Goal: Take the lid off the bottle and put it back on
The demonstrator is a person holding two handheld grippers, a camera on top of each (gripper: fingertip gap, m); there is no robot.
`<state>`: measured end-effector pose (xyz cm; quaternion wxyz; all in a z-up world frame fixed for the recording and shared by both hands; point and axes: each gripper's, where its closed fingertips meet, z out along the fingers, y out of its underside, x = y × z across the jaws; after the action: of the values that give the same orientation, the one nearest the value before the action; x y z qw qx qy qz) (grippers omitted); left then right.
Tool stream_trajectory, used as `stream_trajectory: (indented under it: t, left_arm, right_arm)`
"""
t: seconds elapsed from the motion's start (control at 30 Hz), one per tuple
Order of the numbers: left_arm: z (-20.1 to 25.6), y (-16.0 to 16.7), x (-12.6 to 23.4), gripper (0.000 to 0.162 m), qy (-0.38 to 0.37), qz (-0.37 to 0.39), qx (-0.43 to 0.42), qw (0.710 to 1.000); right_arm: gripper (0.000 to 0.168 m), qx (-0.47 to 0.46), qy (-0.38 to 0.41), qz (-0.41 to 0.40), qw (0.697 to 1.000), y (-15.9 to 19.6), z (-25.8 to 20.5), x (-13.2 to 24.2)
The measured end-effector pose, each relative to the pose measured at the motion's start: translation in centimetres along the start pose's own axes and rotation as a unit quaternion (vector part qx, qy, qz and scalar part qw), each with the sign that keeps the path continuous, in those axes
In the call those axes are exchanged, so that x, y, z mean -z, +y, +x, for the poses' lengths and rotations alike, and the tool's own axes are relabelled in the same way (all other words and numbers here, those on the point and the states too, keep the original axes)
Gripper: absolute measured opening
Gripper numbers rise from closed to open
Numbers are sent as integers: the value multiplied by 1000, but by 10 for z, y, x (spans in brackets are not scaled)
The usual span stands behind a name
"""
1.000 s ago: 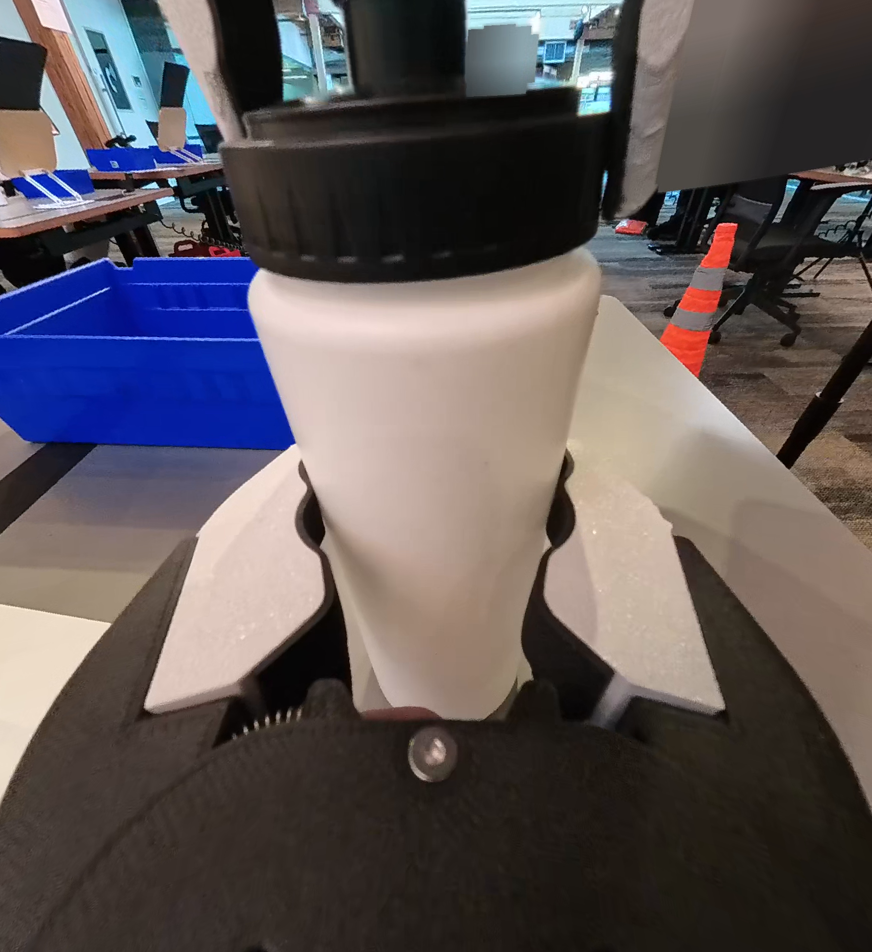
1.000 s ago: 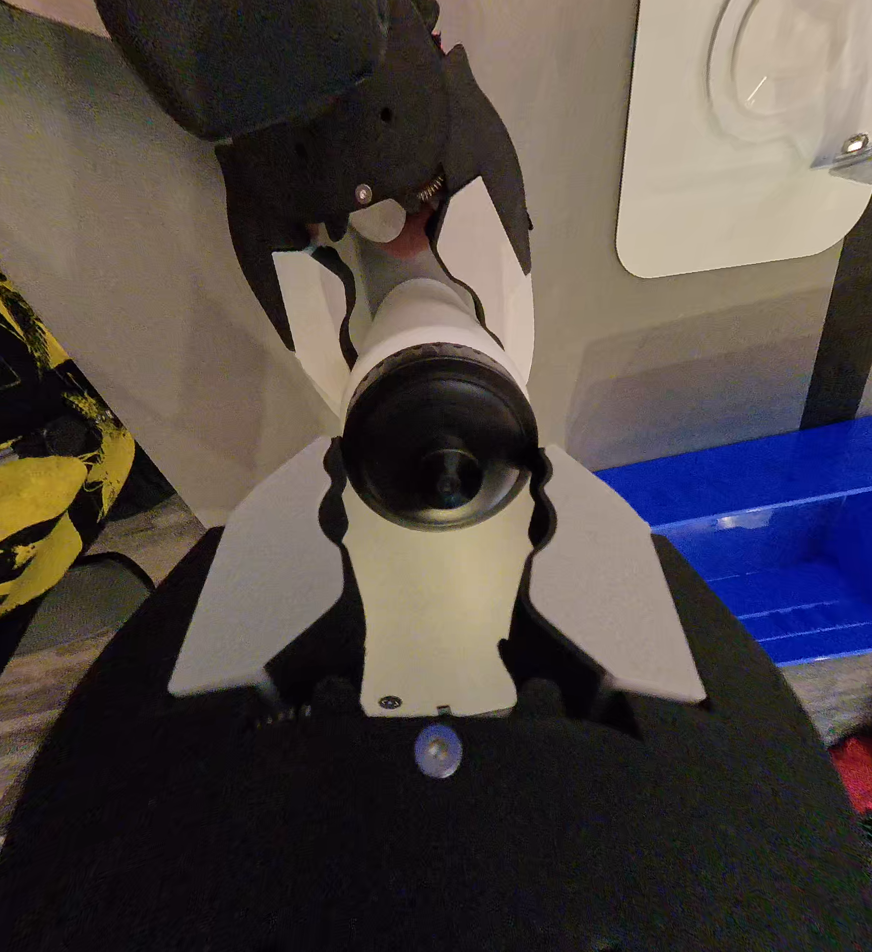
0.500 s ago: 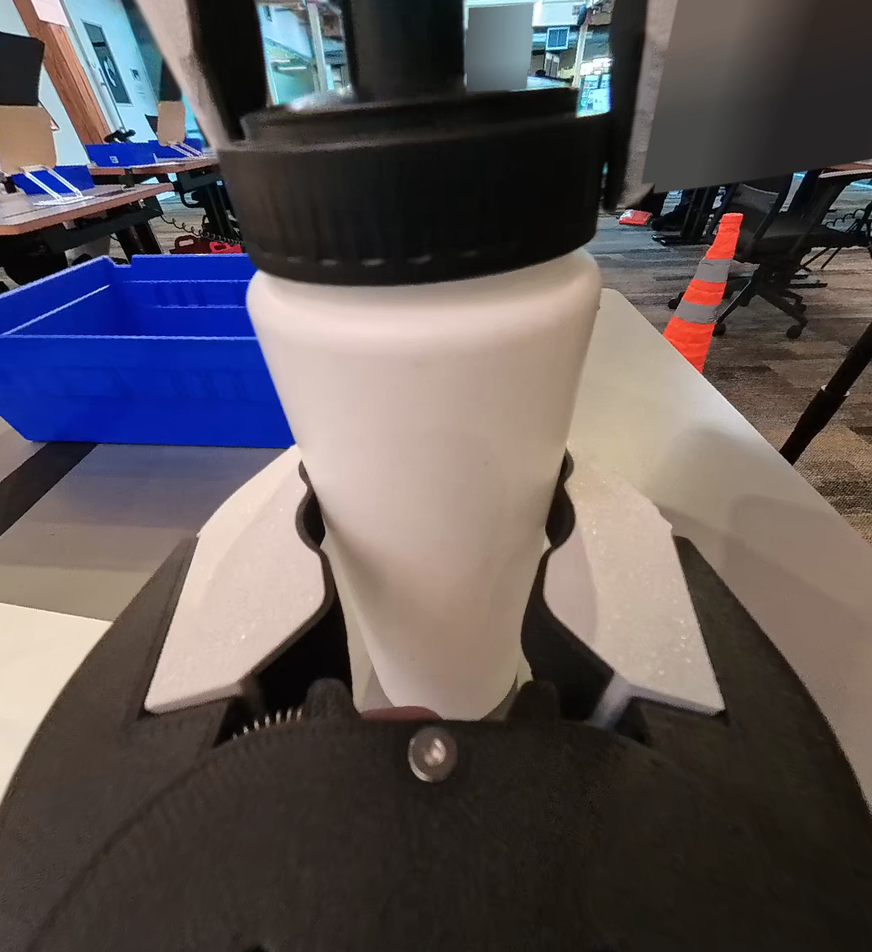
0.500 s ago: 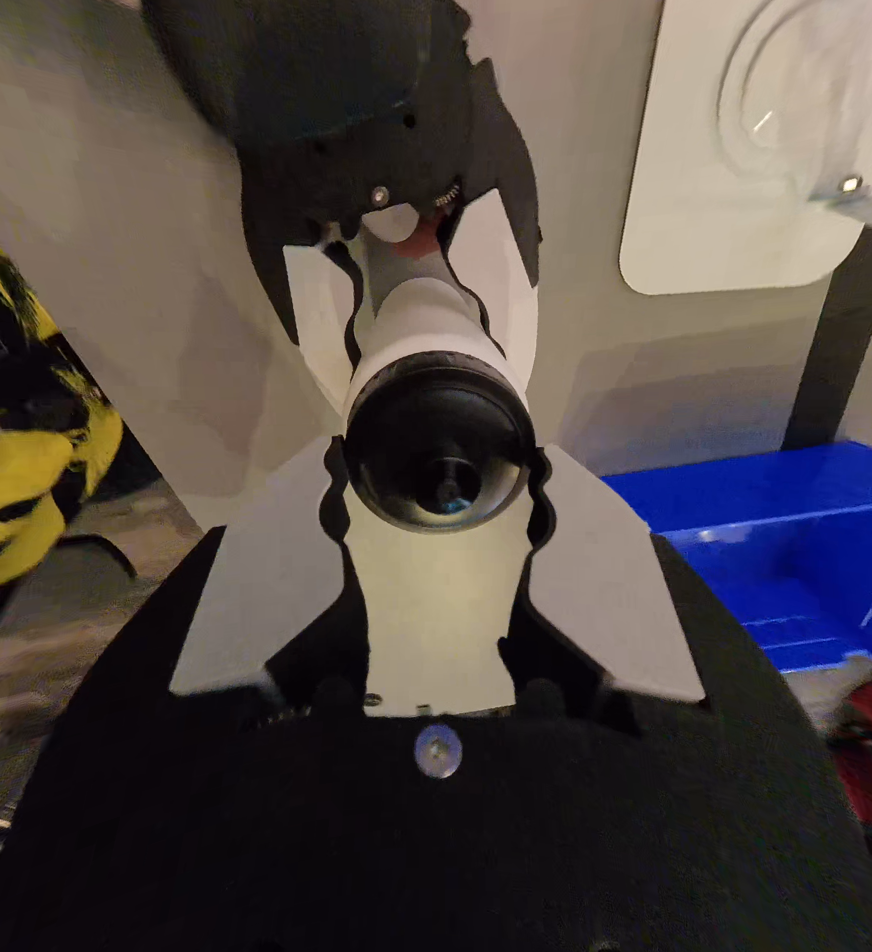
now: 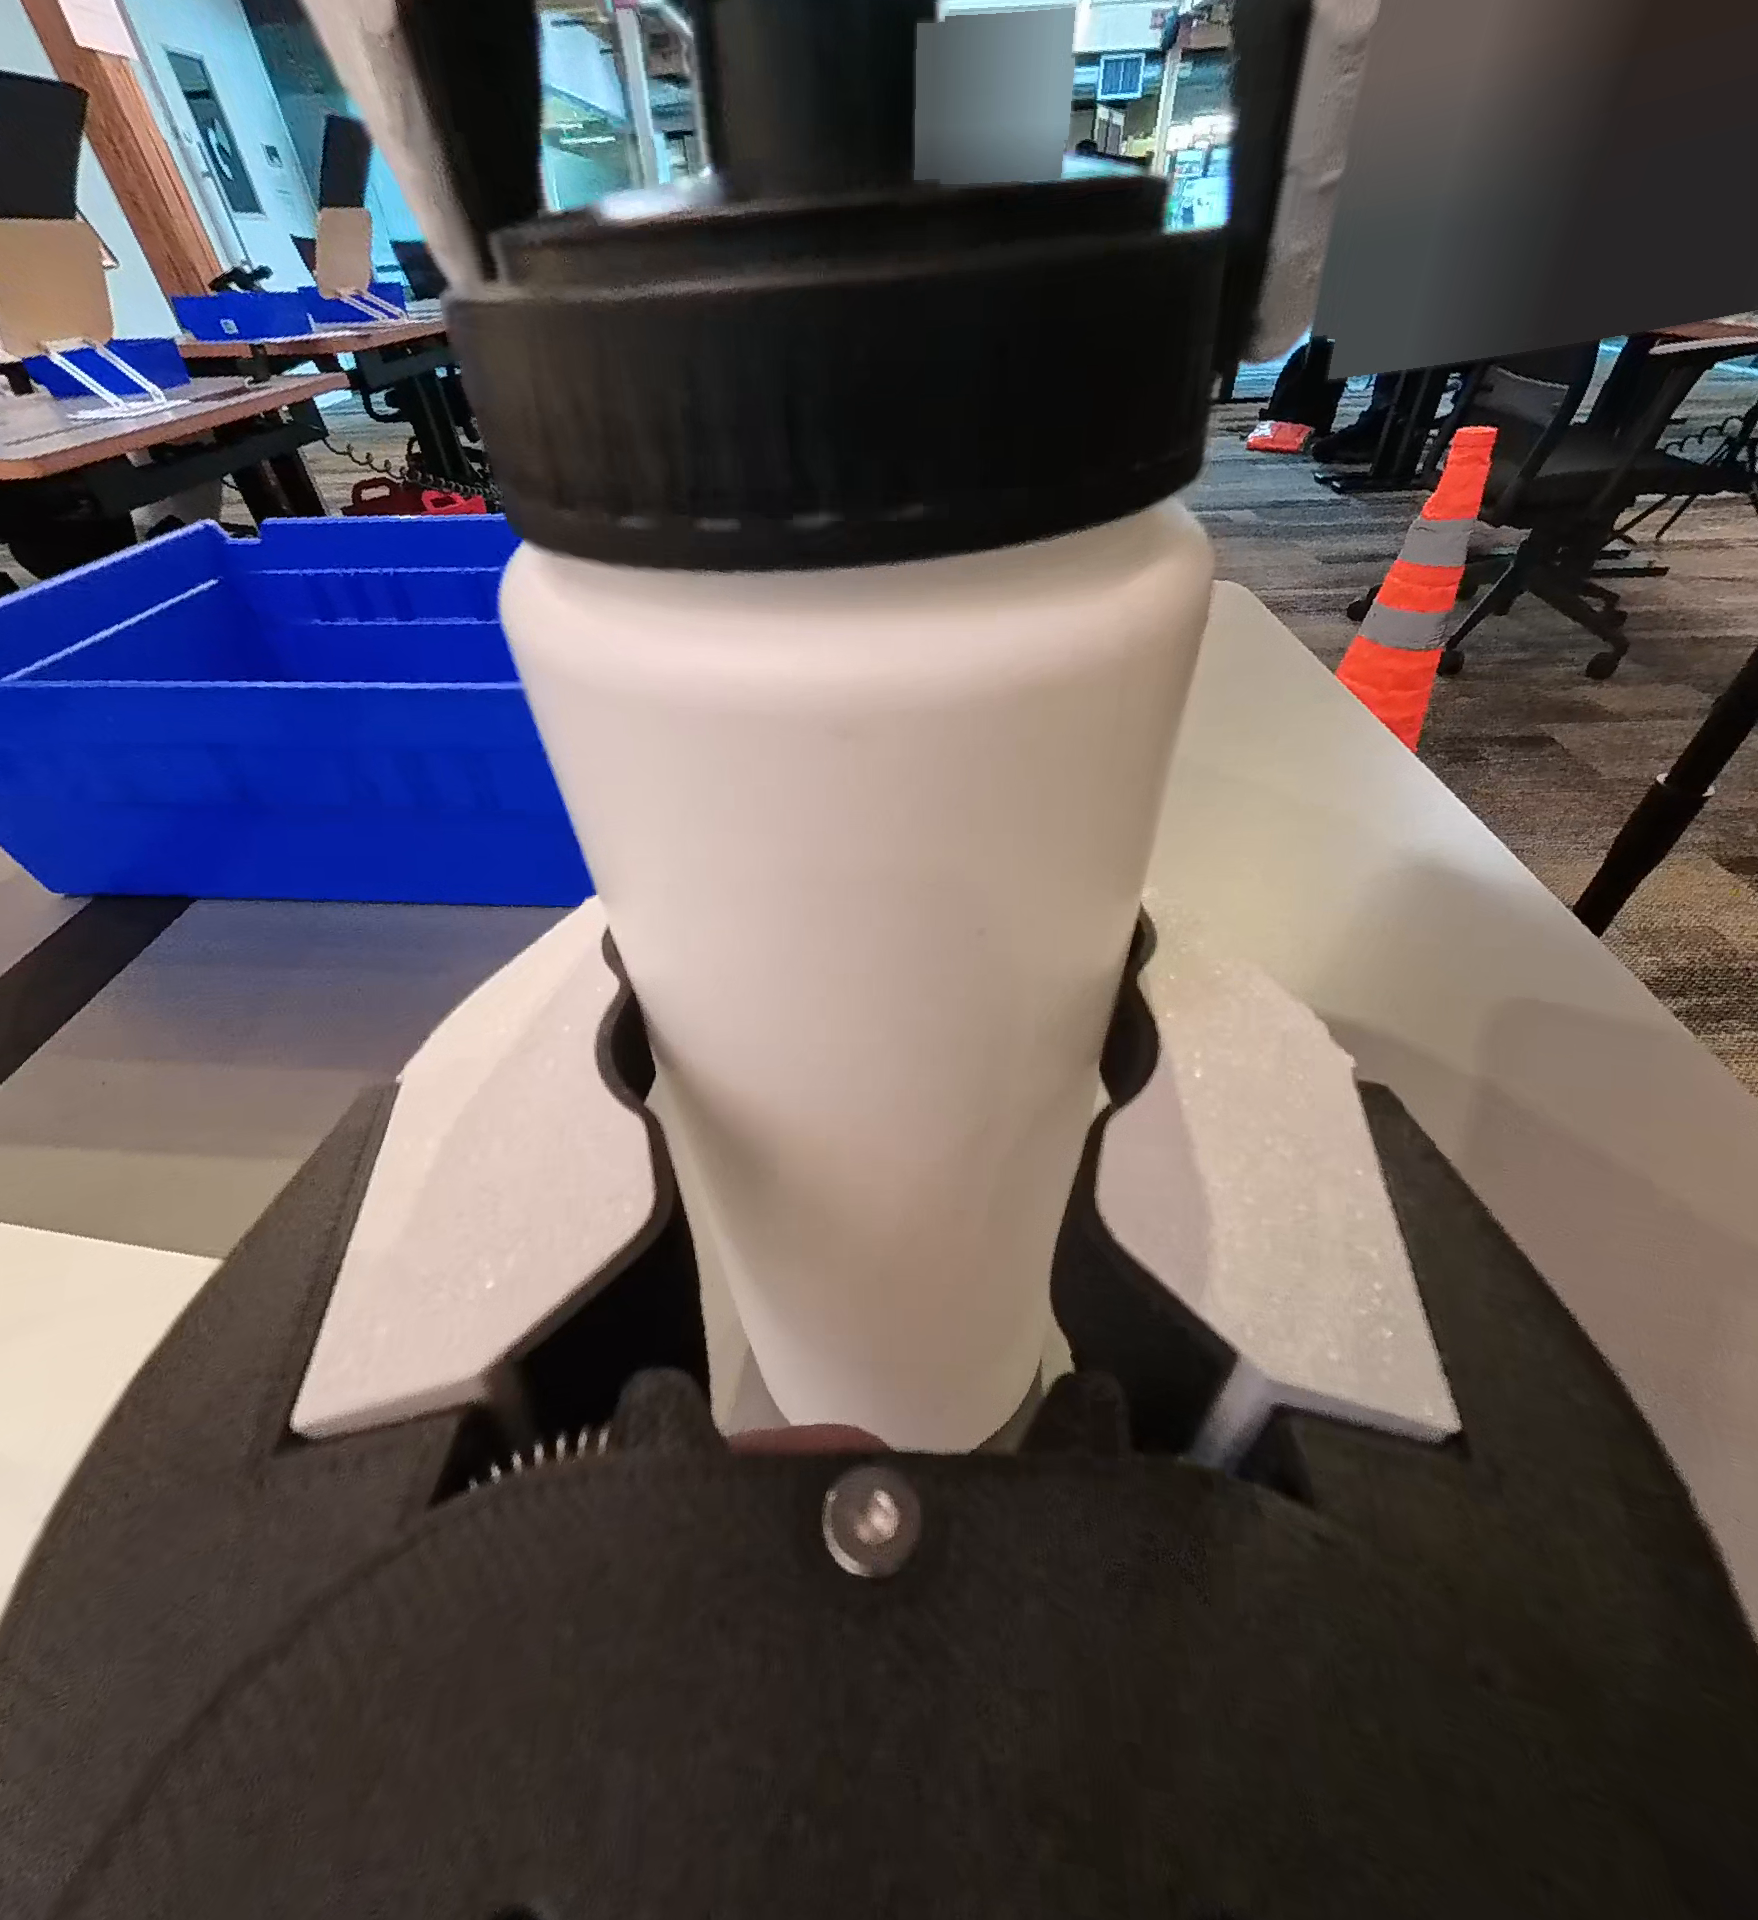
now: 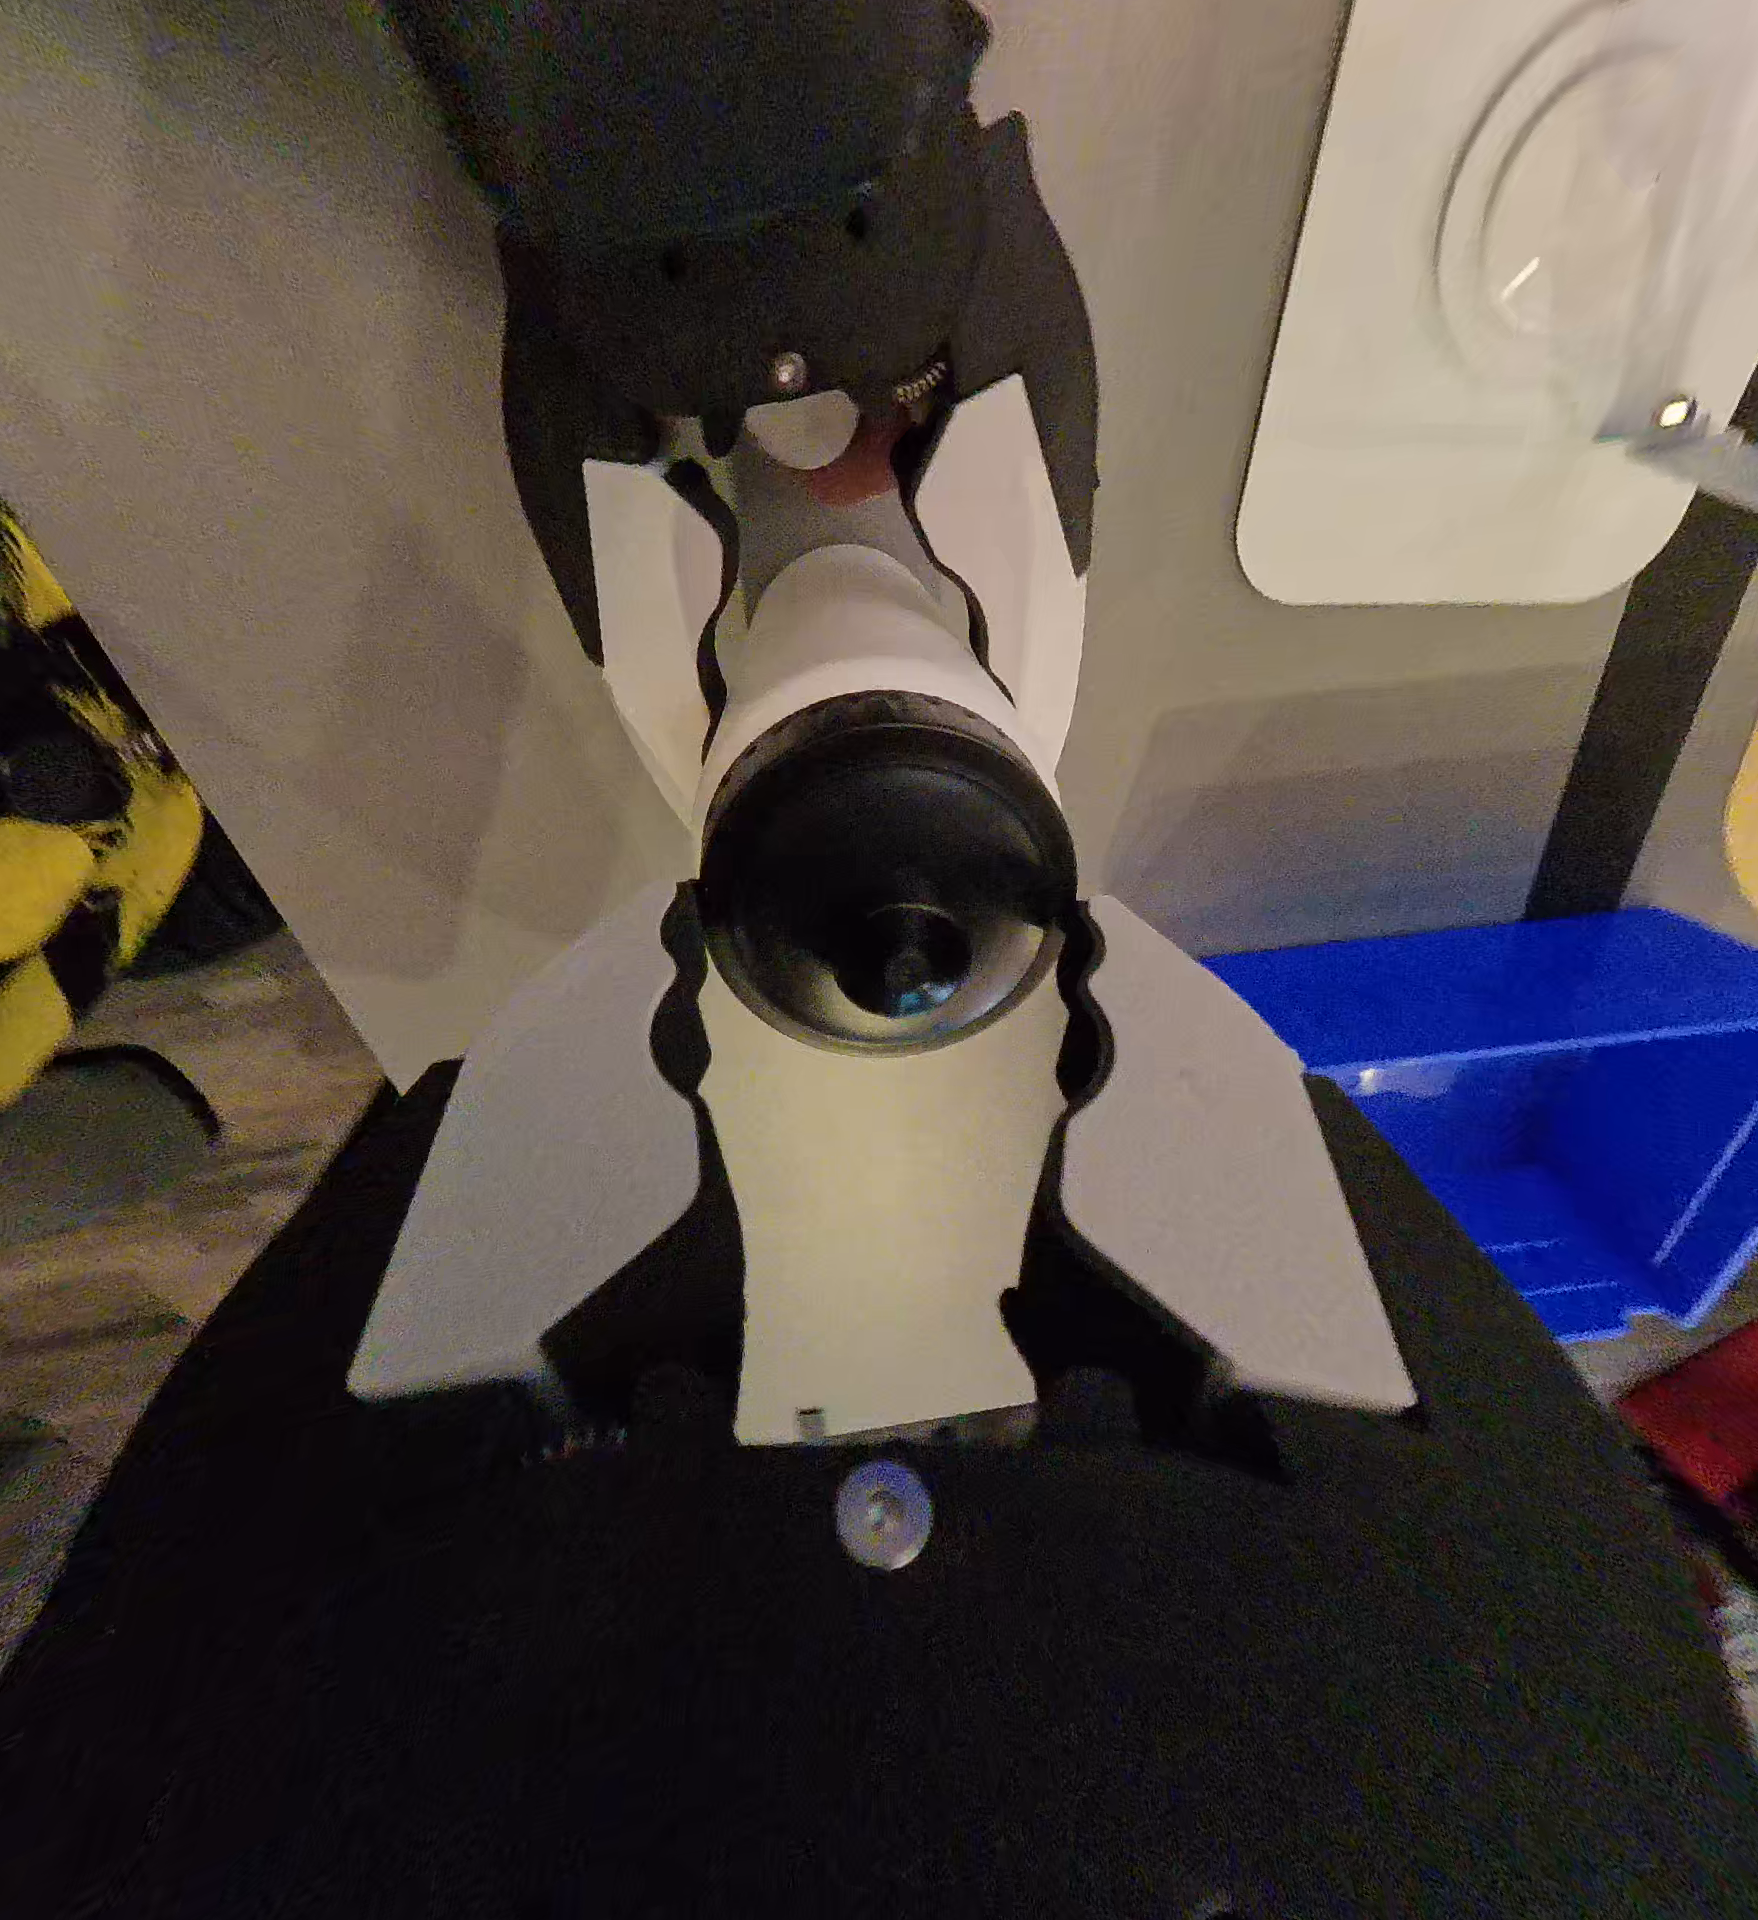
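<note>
- Left gripper (image 5: 875, 1039): both white fingers (image 5: 501, 1195) clamp the lower body of the white bottle (image 5: 864, 883), which stands upright above the pale table (image 5: 1374, 883).
- Blue bin (image 5: 231, 748): on the table to the far left of the bottle, well apart from it; its near wall runs parallel to the table's dark stripe.
- Lid (image 5: 833, 384): black, ribbed, seated on the bottle's neck; its rim overhangs the shoulder slightly.
- Right gripper (image 6: 880, 956): seen from above, its fingertips press the lid (image 6: 885, 894) on both sides, grasping it; in the left wrist view its dark fingers flank the lid.
- Table edge: the right edge runs close beside the bottle; beyond it lies carpet.
- Orange cone (image 5: 1426, 603): on the floor to the far right, well apart from the table.
</note>
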<state>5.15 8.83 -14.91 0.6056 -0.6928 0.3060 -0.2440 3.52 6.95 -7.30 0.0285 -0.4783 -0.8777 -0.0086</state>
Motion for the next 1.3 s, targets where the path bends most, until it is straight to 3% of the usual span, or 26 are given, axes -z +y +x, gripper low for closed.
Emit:
stream_trajectory:
  t: [0.1,0.2,0.27,0.43,0.5,0.6,0.67,0.73,0.77,0.8,0.83,0.97,1.03,1.1,1.2,1.3]
  left_arm:
    - [0,0,0,86,1,2,-1,1000]
    - [3,0,-1,86,2,-2,-10,1000]
    - [2,0,0,86,1,-1,-6,1000]
    - [1,0,0,86,1,0,-5,1000]
    - [1,0,0,86,1,-1,-5,1000]
    - [-2,1,1,86,-2,2,1,1000]
    - [-1,1,0,86,-1,-1,-3,1000]
    - [2,0,-2,86,-1,-3,-12,1000]
    - [2,0,-2,86,0,-4,-12,1000]
    - [2,1,-1,86,-1,-4,-11,1000]
    - [1,1,-1,86,0,-3,-9,1000]
    - [2,1,-1,86,1,-2,-10,1000]
    - [2,1,-1,86,0,-1,-8,1000]
    - [1,1,-1,86,0,-2,-8,1000]
    - [-2,1,1,86,-1,2,3,1000]
    - [2,1,-1,86,0,-1,-8,1000]
  right_arm:
    - [67,-66,-5,-7,998,-1,0,-1]
    - [72,-11,-7,-27,1000,0,-4,-2]
    - [88,46,15,-34,998,3,0,-3]
    - [69,110,20,-34,993,5,1,-4]
    - [69,72,9,-32,997,5,0,-3]
    - [69,-65,-12,-18,998,0,2,-3]
    - [69,-82,-9,-25,996,1,0,-3]
    - [70,-44,-6,-45,998,5,-3,-3]
    - [75,-7,-2,-46,999,5,-5,-3]
    - [92,20,6,-42,999,5,-4,-2]
    - [95,39,14,-43,998,6,-4,0]
    - [69,111,34,-50,992,8,-1,1]
    - [66,124,35,-49,990,8,1,0]
    - [66,86,22,-46,995,9,1,0]
    - [67,-48,-2,-30,998,5,2,-1]
    - [68,-59,-1,-47,997,8,-2,-1]
